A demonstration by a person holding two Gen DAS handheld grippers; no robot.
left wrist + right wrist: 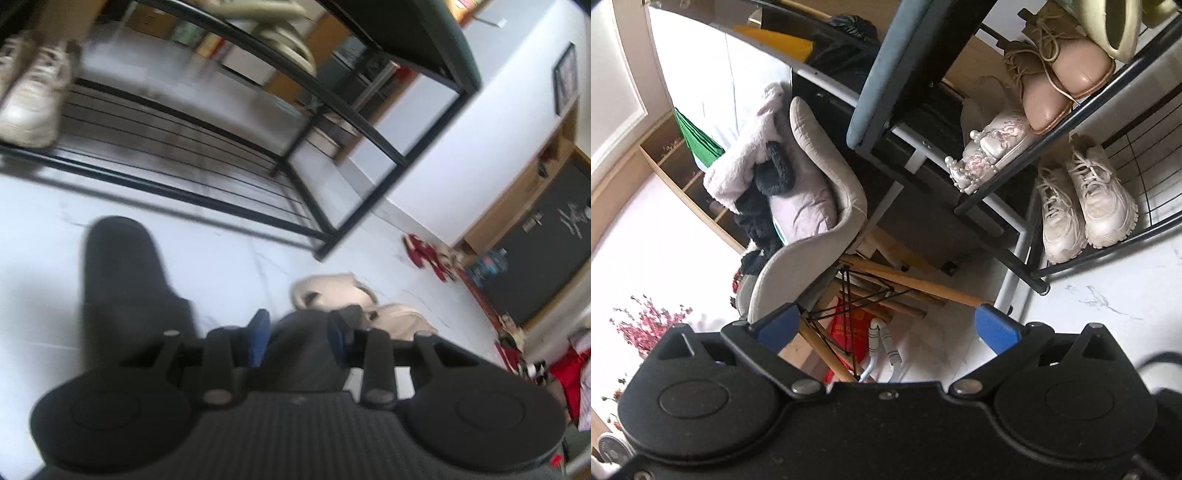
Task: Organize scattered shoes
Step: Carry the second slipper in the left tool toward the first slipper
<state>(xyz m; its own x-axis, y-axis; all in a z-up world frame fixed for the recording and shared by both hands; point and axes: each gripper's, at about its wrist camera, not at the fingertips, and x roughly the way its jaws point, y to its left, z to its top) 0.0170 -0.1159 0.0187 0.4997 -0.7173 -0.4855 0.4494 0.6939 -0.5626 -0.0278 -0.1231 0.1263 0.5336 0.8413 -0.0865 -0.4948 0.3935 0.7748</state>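
Two black slip-on slippers concern you now: one black slipper lies on the white marble floor before the black metal shoe rack, its long axis pointing toward the rack, while your left hand-held gripper pinches the other dark slipper, which runs along the fingers. You appear mid-carry; next, aim for the bare lower shelf beside the cream chunky sneakers. Your right hand-held gripper gapes wide, holding nothing.
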